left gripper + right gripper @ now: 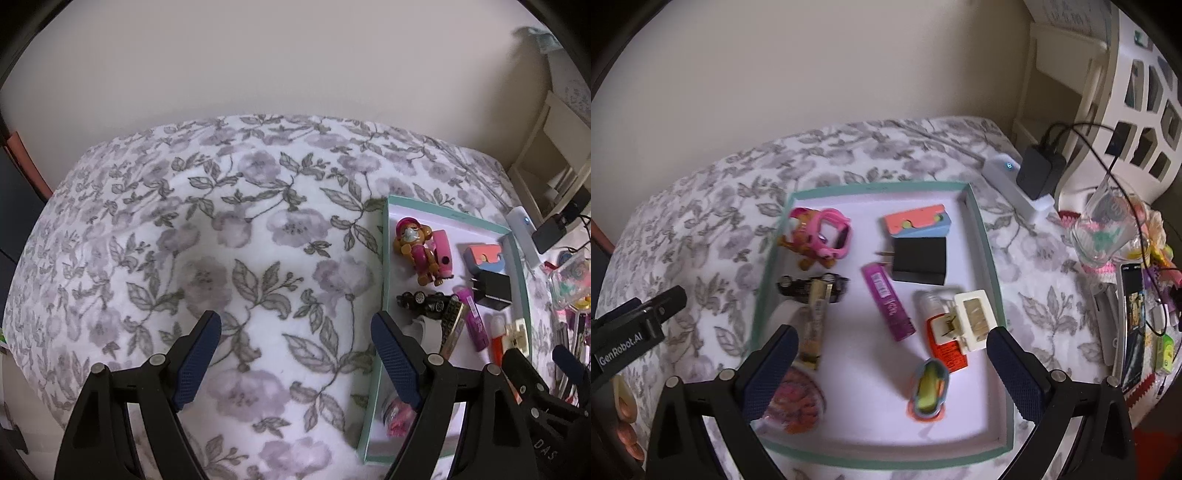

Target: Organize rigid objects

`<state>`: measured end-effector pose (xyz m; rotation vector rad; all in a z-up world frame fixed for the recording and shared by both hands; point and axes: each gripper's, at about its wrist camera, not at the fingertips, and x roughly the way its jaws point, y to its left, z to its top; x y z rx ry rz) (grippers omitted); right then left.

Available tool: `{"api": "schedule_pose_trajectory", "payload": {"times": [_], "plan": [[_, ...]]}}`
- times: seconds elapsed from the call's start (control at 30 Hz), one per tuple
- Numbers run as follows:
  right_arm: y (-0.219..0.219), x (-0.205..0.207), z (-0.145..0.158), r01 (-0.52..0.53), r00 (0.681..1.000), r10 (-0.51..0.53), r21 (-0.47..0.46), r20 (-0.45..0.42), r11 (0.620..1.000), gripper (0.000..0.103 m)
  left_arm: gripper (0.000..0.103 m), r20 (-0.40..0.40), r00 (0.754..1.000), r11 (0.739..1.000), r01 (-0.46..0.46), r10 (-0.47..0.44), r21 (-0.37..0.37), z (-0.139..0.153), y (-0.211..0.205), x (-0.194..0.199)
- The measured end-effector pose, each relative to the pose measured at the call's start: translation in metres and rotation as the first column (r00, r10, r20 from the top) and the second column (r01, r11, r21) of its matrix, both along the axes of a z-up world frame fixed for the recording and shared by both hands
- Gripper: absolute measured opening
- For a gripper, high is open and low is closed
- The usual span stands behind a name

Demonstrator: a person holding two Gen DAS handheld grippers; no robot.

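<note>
While both claws hang wide with nothing between their pads, the left claw [295, 354] is over the flowered blanket [221, 221] and the right claw [892, 365] over one teal-rimmed tray [882, 189]. In the tray, left to right: one pink toy figure [820, 236], one black toy car [798, 286], one purple tube [888, 301], one black plug [918, 260], one white clip [971, 317]. "GenRobot.AI" is printed on the left claw's body at that view's left edge.
</note>
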<state>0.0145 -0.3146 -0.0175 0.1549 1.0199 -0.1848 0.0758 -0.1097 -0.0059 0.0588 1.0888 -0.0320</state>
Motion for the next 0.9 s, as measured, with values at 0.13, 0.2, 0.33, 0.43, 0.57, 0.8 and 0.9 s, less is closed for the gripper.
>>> {"api": "schedule_pose_trajectory", "payload": {"times": [0.13,0.2,0.33,0.43,0.57,0.8,0.9], "plan": [[0.012,-0.011,0.013,-0.013,0.999,0.012,0.022,0.040,1.000,0.103,0.084,0.033,0.999,1.000,0.008,-0.009,0.028,0.012,0.008,-0.017],[0.018,-0.016,0.018,-0.017,0.998,0.015,0.033,0.060,0.999,0.103,0.084,0.054,0.998,0.999,0.010,-0.013,0.046,0.019,0.013,-0.026],[0.032,-0.029,0.031,-0.044,0.994,0.040,0.032,0.100,0.999,0.103,0.084,0.083,0.996,0.998,0.011,-0.016,0.064,0.027,0.022,-0.044],[0.040,-0.038,0.036,-0.055,0.992,0.054,0.009,0.117,0.998,0.103,0.084,0.084,0.996,0.997,0.006,-0.012,0.070,0.029,0.028,-0.053],[0.046,-0.049,0.039,-0.065,0.990,0.064,-0.001,0.125,0.998,0.103,0.084,0.077,0.997,0.999,0.003,-0.007,0.055,0.030,0.034,-0.063],[0.052,-0.066,0.040,-0.064,0.990,0.065,-0.014,0.127,0.998,0.103,0.084,0.042,0.999,0.999,0.006,-0.008,0.050,0.023,0.042,-0.077],[0.052,-0.072,0.041,-0.062,0.989,0.062,-0.010,0.137,0.998,0.103,0.084,0.040,0.999,0.999,-0.005,0.004,0.044,0.022,0.047,-0.082]]}}
